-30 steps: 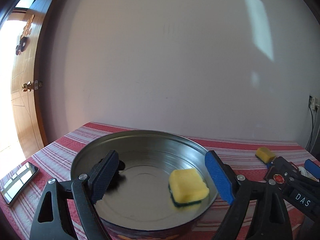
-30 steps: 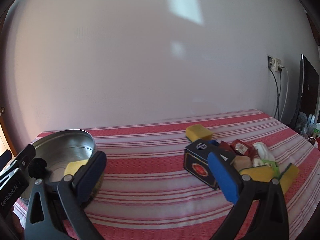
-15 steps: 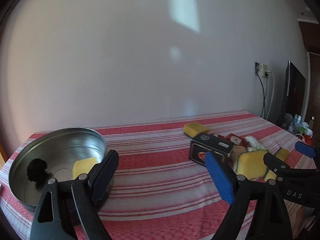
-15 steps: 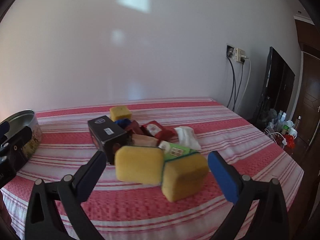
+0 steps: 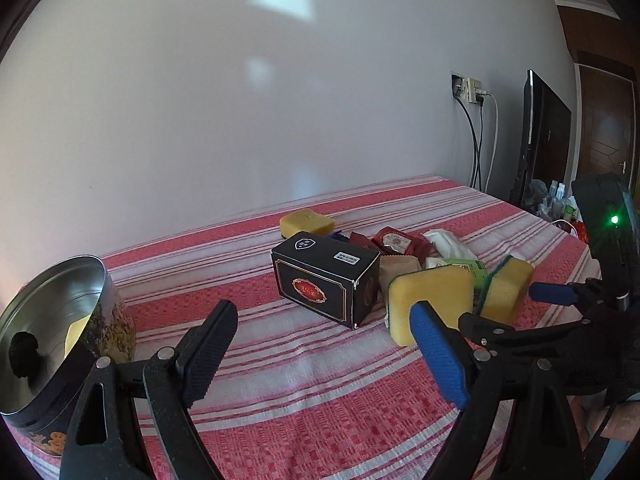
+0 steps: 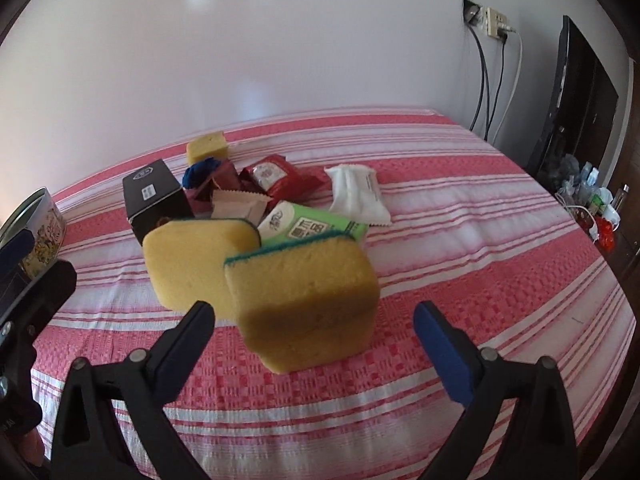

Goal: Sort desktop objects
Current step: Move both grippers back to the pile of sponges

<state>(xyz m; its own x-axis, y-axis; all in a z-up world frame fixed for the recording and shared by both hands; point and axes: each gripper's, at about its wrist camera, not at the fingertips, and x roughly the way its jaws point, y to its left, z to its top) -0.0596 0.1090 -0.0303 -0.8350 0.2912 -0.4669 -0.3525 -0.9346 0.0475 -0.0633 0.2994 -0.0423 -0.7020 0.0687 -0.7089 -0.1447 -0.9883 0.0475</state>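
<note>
My right gripper (image 6: pixel 320 344) is open and empty, just short of a yellow sponge with a green edge (image 6: pixel 304 300). A second yellow sponge (image 6: pixel 192 264) leans beside it; a third (image 6: pixel 206 146) lies behind the pile. The pile holds a black box (image 6: pixel 154 196), red packets (image 6: pixel 274 174), a green tissue pack (image 6: pixel 312 226) and a white packet (image 6: pixel 358 194). My left gripper (image 5: pixel 320 356) is open and empty above the cloth, between the metal tin (image 5: pixel 52 320) and the black box (image 5: pixel 326 282). The tin holds a yellow sponge (image 5: pixel 76 330) and a dark object (image 5: pixel 22 354).
A red and white striped cloth (image 6: pixel 460 240) covers the table. A wall socket with cables (image 6: pixel 490 24) and a dark screen (image 6: pixel 580 92) stand at the right. The right gripper shows at the right of the left wrist view (image 5: pixel 568 312).
Both grippers have swung right, away from the tin toward the pile. The right gripper has closed in on the nearest sponge. Both stayed open.
</note>
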